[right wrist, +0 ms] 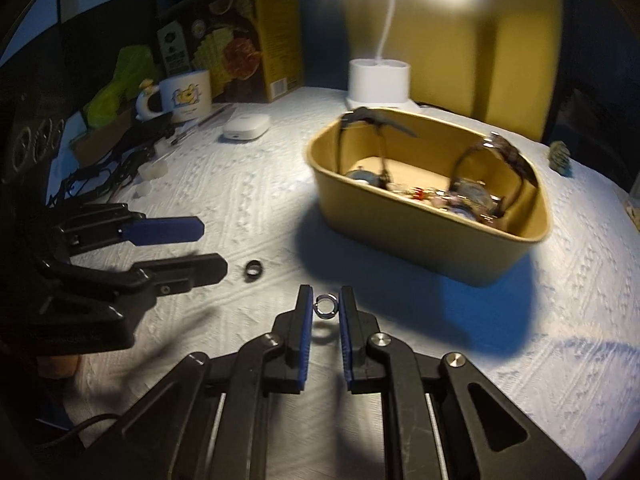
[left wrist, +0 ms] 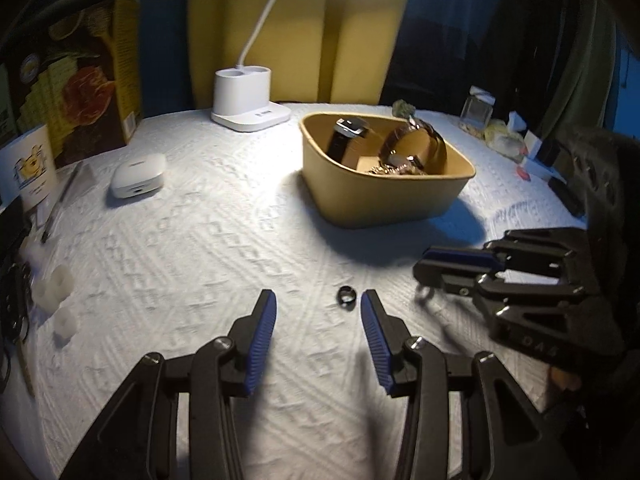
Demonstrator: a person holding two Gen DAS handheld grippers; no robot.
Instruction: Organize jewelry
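A black ring (left wrist: pixel 346 293) lies on the white cloth just ahead of my open left gripper (left wrist: pixel 318 300), close to its right fingertip. It also shows in the right wrist view (right wrist: pixel 253 269), beside the left gripper (right wrist: pixel 210 246). My right gripper (right wrist: pixel 325 295) is shut on a silver ring (right wrist: pixel 326 306) and holds it above the cloth. From the left wrist view the right gripper (left wrist: pixel 430 270) is at the right, the silver ring (left wrist: pixel 425 292) hanging under its tips. A tan bowl (left wrist: pixel 348 188) holds watches (left wrist: pixel 412 148) and other jewelry.
A white desk lamp (left wrist: pixel 250 110) stands behind the bowl (right wrist: pixel 432 248). A white earbud case (left wrist: pixel 138 174), a mug (right wrist: pixel 186 94), a printed box (left wrist: pixel 80 76), pens and cables crowd the left side. Small items lie at the far right edge (left wrist: pixel 512 136).
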